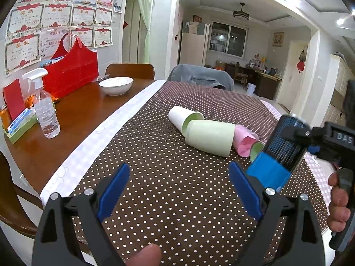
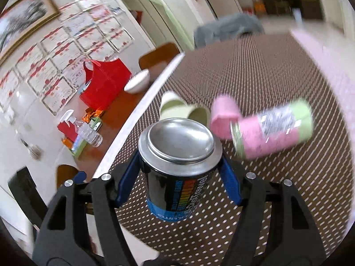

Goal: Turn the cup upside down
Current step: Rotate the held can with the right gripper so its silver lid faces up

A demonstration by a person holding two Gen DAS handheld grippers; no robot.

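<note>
My right gripper [image 2: 179, 177] is shut on a black and blue can-shaped cup [image 2: 177, 168], held tilted above the dotted cloth; its metal bottom faces the right wrist camera. The left wrist view shows the same cup [image 1: 279, 153] in the right gripper [image 1: 295, 137] at the right. My left gripper [image 1: 179, 190] is open and empty, low over the cloth near the front. Two pale green cups [image 1: 208, 137] and a white one [image 1: 182, 115] lie on their sides mid-table, with a pink cup [image 1: 244, 141] beside them. A pink and green cup [image 2: 273, 130] lies on its side too.
The brown dotted tablecloth [image 1: 168, 166] covers the table's right part. On the bare wood at left stand a spray bottle [image 1: 45, 110], a white bowl [image 1: 116, 85], a red bag [image 1: 71, 71] and a small box of items [image 1: 20, 124]. Chairs stand behind the table.
</note>
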